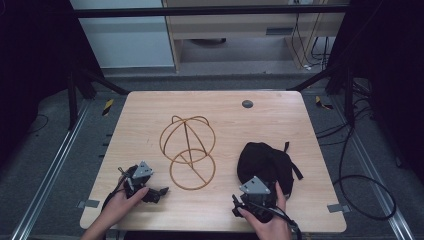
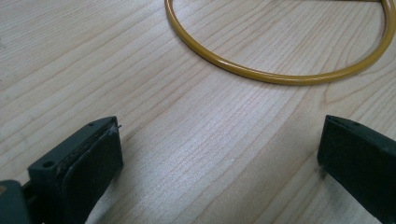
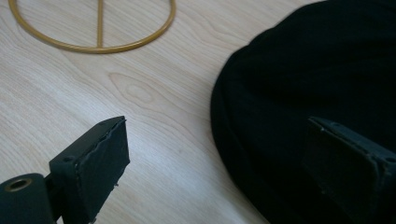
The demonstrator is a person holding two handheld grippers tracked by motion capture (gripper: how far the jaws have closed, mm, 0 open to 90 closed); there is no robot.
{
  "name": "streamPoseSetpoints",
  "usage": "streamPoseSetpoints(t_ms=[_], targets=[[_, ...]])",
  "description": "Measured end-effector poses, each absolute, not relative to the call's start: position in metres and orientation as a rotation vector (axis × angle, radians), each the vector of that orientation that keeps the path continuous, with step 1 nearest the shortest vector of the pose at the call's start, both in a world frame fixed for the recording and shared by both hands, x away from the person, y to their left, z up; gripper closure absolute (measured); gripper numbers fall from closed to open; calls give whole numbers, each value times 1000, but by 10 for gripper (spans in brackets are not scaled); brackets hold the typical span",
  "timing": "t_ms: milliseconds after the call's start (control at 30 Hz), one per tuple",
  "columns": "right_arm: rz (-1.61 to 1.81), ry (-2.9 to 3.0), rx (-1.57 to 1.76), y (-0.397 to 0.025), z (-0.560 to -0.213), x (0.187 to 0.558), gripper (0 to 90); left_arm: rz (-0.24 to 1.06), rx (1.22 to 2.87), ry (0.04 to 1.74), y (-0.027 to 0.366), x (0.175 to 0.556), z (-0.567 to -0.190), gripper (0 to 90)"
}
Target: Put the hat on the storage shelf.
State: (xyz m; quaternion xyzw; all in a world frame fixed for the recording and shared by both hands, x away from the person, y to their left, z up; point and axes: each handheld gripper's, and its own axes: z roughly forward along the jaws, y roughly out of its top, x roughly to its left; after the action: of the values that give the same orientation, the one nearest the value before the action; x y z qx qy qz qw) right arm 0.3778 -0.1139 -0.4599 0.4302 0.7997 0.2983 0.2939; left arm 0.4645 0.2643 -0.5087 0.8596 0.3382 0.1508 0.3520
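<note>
Right gripper (image 3: 219, 172) is standing wide open, empty, one jaw over the black cap (image 1: 265, 162) lying at the table's (image 1: 280, 120) near right. Left gripper (image 2: 219, 154) is gaping wide, empty, near the wire stand (image 1: 189, 152) at centre.

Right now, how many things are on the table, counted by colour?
Black: 3, the cap, the left gripper and the right gripper, each in a hand.
Gold: 1, the wire hat stand.
Grey: 1, a small round disc near the far edge.
Total: 5
</note>
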Motion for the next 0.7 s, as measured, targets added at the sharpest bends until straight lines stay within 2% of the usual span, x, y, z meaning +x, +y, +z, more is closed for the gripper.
streamPoseSetpoints(t_ms=[333, 700], targets=[[780, 1994, 1232, -152, -443, 373, 80, 391, 2224, 877, 264, 464, -509, 0], [678, 2135, 1312, -180, -431, 389, 109, 390, 2225, 876, 264, 464, -509, 0]])
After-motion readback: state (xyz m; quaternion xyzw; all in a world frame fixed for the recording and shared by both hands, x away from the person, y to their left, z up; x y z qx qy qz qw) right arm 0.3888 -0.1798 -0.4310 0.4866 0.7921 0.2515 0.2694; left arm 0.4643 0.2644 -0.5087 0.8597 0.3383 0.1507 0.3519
